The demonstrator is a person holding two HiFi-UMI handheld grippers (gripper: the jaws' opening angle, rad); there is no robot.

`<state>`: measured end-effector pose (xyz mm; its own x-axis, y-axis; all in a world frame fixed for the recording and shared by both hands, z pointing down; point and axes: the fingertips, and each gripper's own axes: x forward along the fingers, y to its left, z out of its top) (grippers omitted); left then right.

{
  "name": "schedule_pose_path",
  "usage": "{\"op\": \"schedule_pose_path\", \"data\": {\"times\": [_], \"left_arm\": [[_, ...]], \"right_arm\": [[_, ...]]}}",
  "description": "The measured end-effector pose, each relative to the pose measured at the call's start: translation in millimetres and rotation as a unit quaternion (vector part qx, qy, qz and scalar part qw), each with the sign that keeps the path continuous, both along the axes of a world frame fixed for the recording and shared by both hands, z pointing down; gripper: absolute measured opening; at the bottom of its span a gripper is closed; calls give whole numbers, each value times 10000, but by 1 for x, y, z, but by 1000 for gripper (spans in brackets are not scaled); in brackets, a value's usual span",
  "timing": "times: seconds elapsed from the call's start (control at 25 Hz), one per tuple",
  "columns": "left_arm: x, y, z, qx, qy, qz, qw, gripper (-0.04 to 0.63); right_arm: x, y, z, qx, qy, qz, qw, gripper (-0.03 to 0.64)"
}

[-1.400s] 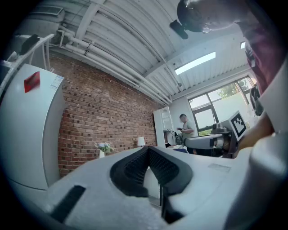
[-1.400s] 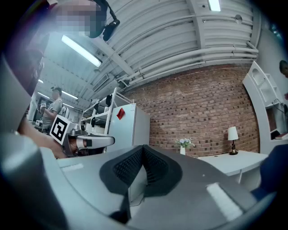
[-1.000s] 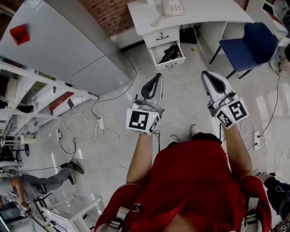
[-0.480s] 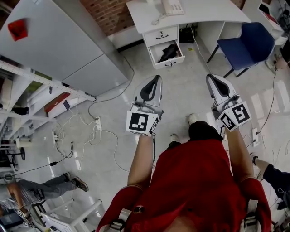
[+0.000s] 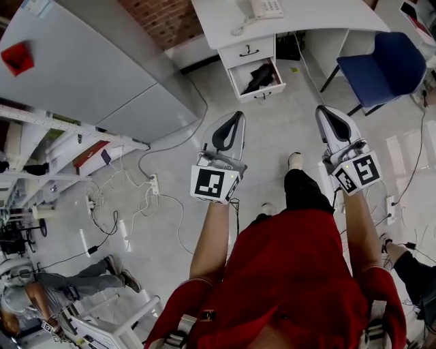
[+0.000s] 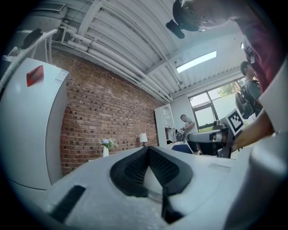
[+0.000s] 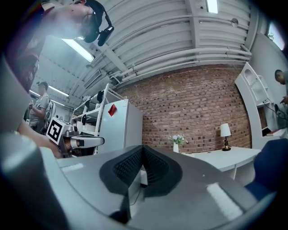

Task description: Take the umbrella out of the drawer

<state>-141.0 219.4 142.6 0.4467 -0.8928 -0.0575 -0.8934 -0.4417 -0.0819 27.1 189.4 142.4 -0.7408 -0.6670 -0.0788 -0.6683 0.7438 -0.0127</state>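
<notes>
A black folded umbrella (image 5: pixel 258 76) lies in the open lower drawer (image 5: pixel 271 91) of the white desk (image 5: pixel 313 19) at the top of the head view. My left gripper (image 5: pixel 236 115) is held level over the floor, well short of the drawer, jaws shut and empty. My right gripper (image 5: pixel 321 109) hangs beside it to the right, also shut with nothing in it. In the left gripper view the left gripper (image 6: pixel 147 148) has its pads meeting at the tip. The right gripper (image 7: pixel 143 147) looks the same in its own view. Neither gripper view shows the drawer.
A blue chair (image 5: pixel 383 63) stands right of the desk and a telephone (image 5: pixel 263 8) sits on it. A large grey cabinet (image 5: pixel 95 68) fills the upper left. Cables and a power strip (image 5: pixel 154 184) lie on the floor at left. Another person (image 5: pixel 41 300) is at lower left.
The person has taken a step toward the desk, one foot now ahead. Both grippers came along with it and stay shut.
</notes>
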Motion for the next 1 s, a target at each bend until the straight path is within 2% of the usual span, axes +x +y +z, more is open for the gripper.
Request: {"op": "schedule_pose_path", "data": {"times": [0.24,0.4,0.68,1.0], "left_arm": [[11,-71,14,-87,-250,-29,9996,8],[23,-128,16,-14,-258,-139,9996,8],[37,-219,40,-183,-506,-385,9978,8],[52,-285,65,-449,-747,-560,9946,8]], "right_arm": [[13,-77,6,156,115,36,9998,12],[22,-136,14,105,85,-15,9999,12],[41,-226,29,-72,43,-250,9997,12],[58,-304,47,-216,3,-468,9987,12]]}}
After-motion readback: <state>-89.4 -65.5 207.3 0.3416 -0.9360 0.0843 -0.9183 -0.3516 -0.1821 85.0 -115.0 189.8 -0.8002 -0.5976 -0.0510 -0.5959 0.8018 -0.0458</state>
